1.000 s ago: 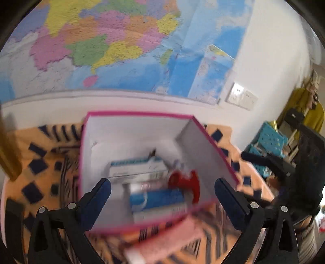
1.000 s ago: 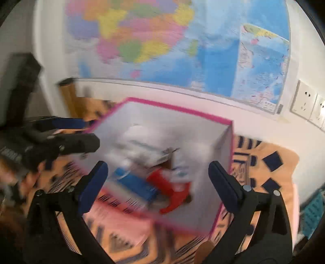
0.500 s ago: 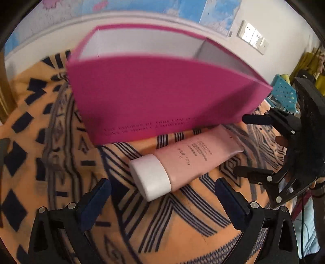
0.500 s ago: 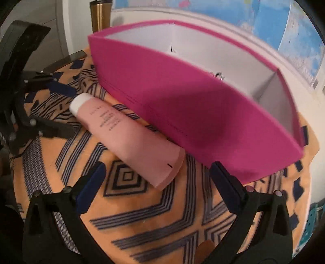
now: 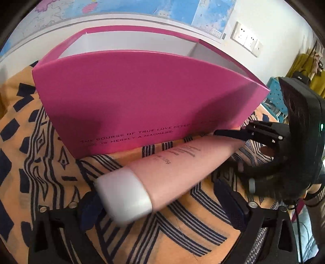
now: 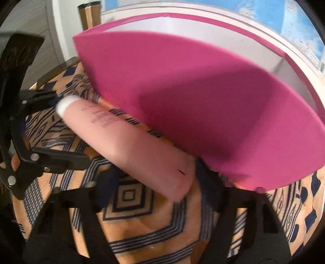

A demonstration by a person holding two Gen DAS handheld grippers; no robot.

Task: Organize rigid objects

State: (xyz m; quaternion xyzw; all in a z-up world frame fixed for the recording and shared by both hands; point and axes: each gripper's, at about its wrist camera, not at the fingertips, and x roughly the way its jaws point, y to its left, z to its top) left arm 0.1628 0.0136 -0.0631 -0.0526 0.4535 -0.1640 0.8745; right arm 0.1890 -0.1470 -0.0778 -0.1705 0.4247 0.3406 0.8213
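Observation:
A pink tube with a white cap lies on the patterned cloth, right in front of the magenta box. My left gripper straddles the cap end. Its jaws are closing, the left finger is at the cap and the right finger is still apart from it. My right gripper straddles the flat tail of the tube. Its jaws are closing too, with a gap on the left side. Each gripper shows in the other's view: the right gripper and the left gripper. The box hides its contents from here.
A gold tumbler stands behind the box by the wall. A map and a wall socket are on the wall. A blue plastic crate sits at the far right. The patterned cloth covers the table.
Both grippers dropped from looking into the box to the tube in front of it. Both pairs of jaws have narrowed around the tube's two ends.

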